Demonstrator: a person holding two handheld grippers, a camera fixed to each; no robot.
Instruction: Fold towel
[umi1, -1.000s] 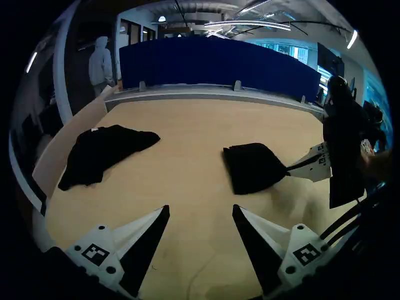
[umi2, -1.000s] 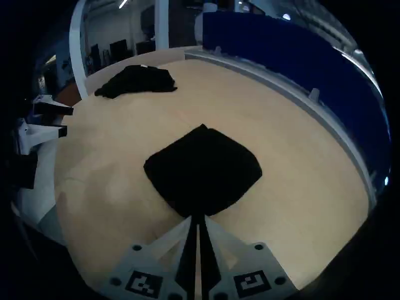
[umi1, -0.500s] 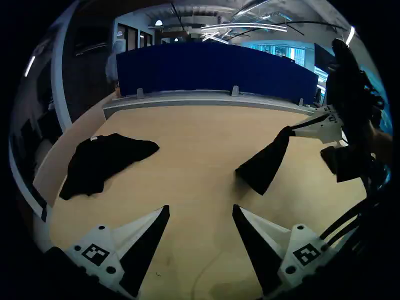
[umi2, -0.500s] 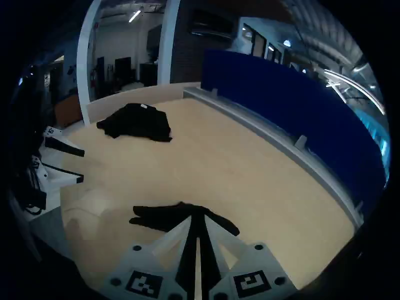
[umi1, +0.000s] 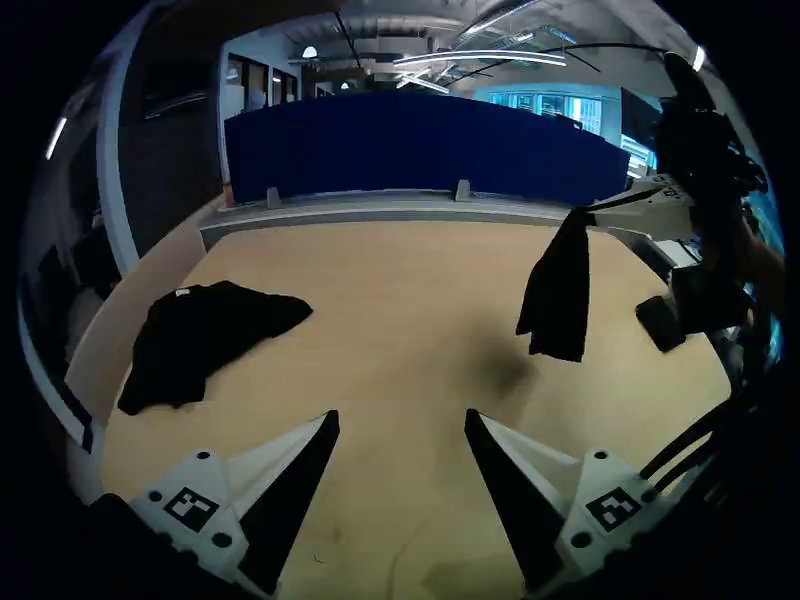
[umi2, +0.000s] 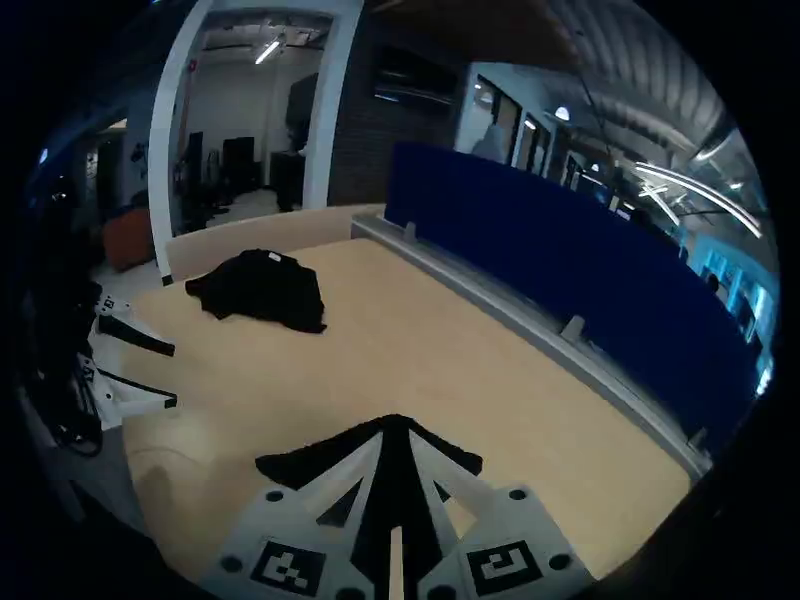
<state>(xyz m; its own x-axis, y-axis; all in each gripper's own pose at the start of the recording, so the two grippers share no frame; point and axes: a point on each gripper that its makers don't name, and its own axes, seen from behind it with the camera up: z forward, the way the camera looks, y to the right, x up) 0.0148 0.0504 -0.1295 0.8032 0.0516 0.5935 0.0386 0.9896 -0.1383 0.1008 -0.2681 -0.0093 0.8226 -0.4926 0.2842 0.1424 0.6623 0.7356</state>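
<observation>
Above the counter (umi1: 400, 280), your right tongs (umi2: 397, 445) pinch the black towel (umi1: 556, 290), so it hangs clear of the wood; your left tongs (umi1: 400, 415) stand wide open, well apart from it.

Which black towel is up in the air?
The black towel hanging from the right gripper, pinched at its top. The other towel lies crumpled on the table.

No legible text, no brands (or numbers)
</observation>
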